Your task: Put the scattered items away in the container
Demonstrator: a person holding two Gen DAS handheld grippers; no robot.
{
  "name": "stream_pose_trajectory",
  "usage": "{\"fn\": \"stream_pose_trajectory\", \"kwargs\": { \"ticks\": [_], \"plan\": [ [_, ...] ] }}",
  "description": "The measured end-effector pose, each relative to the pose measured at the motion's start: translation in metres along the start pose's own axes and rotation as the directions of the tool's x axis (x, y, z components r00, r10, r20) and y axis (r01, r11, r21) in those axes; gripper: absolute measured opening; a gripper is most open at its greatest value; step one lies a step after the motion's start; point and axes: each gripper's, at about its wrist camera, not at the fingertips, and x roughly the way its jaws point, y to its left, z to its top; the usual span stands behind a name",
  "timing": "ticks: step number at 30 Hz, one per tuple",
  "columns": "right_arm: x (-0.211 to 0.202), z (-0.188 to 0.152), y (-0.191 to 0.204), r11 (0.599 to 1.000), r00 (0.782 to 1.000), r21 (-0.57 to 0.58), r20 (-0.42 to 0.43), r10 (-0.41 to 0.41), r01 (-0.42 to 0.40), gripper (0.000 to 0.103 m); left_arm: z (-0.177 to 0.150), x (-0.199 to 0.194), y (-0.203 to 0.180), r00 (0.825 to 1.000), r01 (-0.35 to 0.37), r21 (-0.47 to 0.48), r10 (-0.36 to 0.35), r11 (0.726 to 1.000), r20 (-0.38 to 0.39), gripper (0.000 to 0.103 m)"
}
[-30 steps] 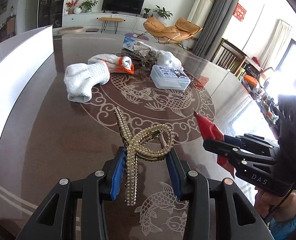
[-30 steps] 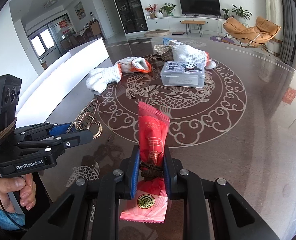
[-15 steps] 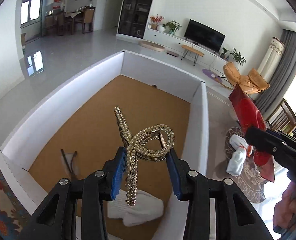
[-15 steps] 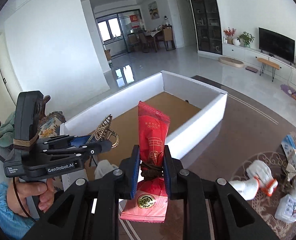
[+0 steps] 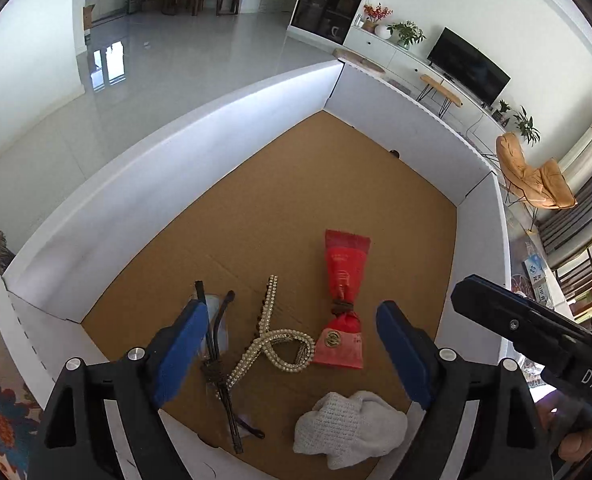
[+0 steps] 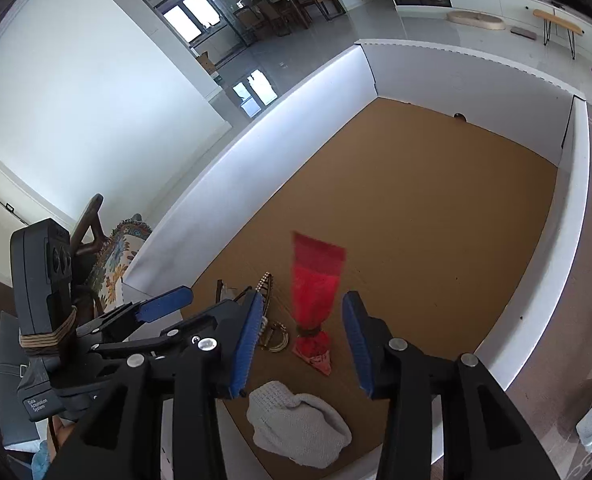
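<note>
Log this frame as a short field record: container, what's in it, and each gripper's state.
container: white-walled box with brown cardboard floor
contents: rhinestone hair clip, red snack packet, white knit glove, dark glasses
left gripper: jaws opening, nothing between the pads, above the clip
right gripper: jaws opening, pads clear of the packet, which looks blurred

The far half of the box [image 5: 231, 152] floor lies bare, while hair clip [image 5: 273, 344], red packet [image 5: 344, 300], glasses [image 5: 215, 360] and glove [image 5: 348, 432] crowd its near end.
</note>
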Motion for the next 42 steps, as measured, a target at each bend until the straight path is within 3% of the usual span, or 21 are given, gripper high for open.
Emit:
{"fn": "stream_pose_trajectory", "kwargs": {
  "ticks": [4, 8, 11, 13, 15, 16, 19, 22, 26, 28, 32, 38, 42],
  "plan": [
    [-0.059, -0.031, -0.013, 0.998, 0.987, -0.036, 0.153, -0.048, 0.055, 0.043, -0.017, -0.039, -0.031, 0.995, 0.030, 0.068, -0.036, 0.997, 0.096, 0.086],
    [-0.123, -0.102, -0.054, 0.974, 0.944, -0.035, 0.253, -0.210, 0.226, 0.044, -0.052, -0.075, -0.099, 0.981, 0.094, 0.215, -0.127, 0.972, 0.147, 0.089],
    [-0.173, -0.174, -0.103, 0.914, 0.871, 0.036, 0.291, -0.395, 0.403, 0.044, -0.093, -0.075, -0.160, 0.976, 0.145, 0.325, -0.189, 0.935, 0.110, 0.103],
    [-0.206, -0.221, -0.143, 0.832, 0.790, 0.133, 0.263, -0.554, 0.539, 0.044, -0.126, -0.061, -0.202, 0.976, 0.175, 0.388, -0.211, 0.905, 0.051, 0.103],
    [-0.238, -0.263, -0.189, 0.742, 0.717, 0.257, 0.199, -0.668, 0.620, 0.044, -0.161, -0.036, -0.240, 0.976, 0.199, 0.432, -0.216, 0.880, -0.010, 0.103],
    [-0.254, -0.283, -0.213, 0.700, 0.692, 0.316, 0.158, -0.705, 0.641, 0.044, -0.178, -0.023, -0.259, 0.975, 0.213, 0.446, -0.217, 0.869, -0.044, 0.103],
    [-0.293, -0.331, -0.273, 0.604, 0.653, 0.453, 0.061, -0.755, 0.656, 0.044, -0.218, 0.013, -0.304, 0.969, 0.245, 0.475, -0.222, 0.845, -0.106, 0.103],
    [-0.321, -0.355, -0.311, 0.554, 0.642, 0.531, 0.023, -0.766, 0.641, 0.044, -0.236, 0.030, -0.336, 0.971, 0.236, 0.497, -0.221, 0.835, -0.089, 0.103],
    [-0.325, -0.347, -0.328, 0.533, 0.613, 0.520, 0.024, -0.790, 0.667, 0.045, -0.241, 0.043, -0.360, 0.976, 0.201, 0.513, -0.214, 0.834, -0.036, 0.103],
    [-0.318, -0.335, -0.335, 0.525, 0.599, 0.506, 0.021, -0.800, 0.684, 0.056, -0.237, 0.052, -0.365, 0.978, 0.191, 0.503, -0.204, 0.843, -0.029, 0.103],
    [-0.311, -0.326, -0.349, 0.514, 0.602, 0.528, 0.009, -0.799, 0.675, 0.069, -0.230, 0.067, -0.368, 0.985, 0.156, 0.508, -0.174, 0.847, -0.013, 0.103],
    [-0.307, -0.325, -0.347, 0.515, 0.602, 0.528, 0.010, -0.799, 0.675, 0.070, -0.228, 0.076, -0.365, 0.985, 0.163, 0.492, -0.172, 0.855, -0.028, 0.103],
    [-0.308, -0.325, -0.347, 0.515, 0.602, 0.528, 0.010, -0.799, 0.675, 0.070, -0.234, 0.081, -0.377, 0.995, 0.091, 0.545, -0.097, 0.834, -0.019, 0.103]
  ]
}}
